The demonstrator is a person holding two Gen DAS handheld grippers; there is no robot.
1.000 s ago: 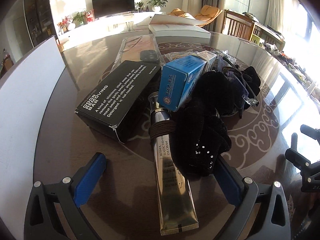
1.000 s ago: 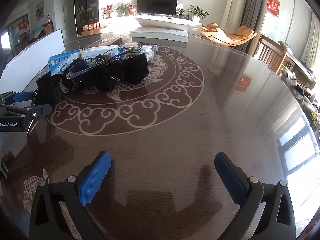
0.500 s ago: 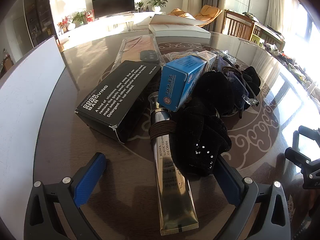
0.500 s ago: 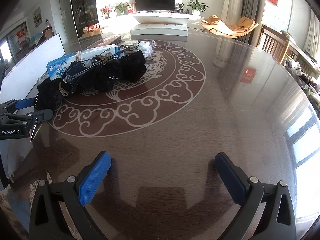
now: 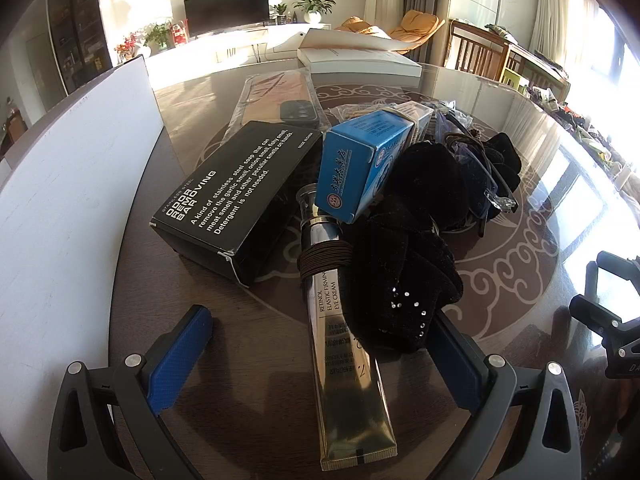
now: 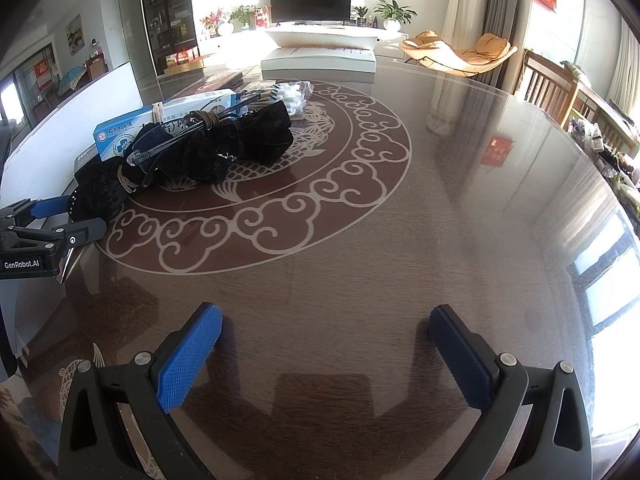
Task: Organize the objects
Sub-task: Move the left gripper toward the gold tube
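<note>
Glass-topped table [image 6: 400,240] toward its left edge holds your unsorted pile, eye cream tube [image 5: 344,360] included, while left gripper [image 5: 320,344] and right gripper [image 6: 324,332] both gape, nothing yet organized.

A round, glossy brown worktop [image 6: 400,248] with a pale cloud pattern carries a black box [image 5: 236,196], a gold cream tube [image 5: 344,360], black fabric [image 5: 404,280], a blue carton [image 5: 360,164], a white board [image 5: 64,200] and a white book [image 6: 320,60].
</note>
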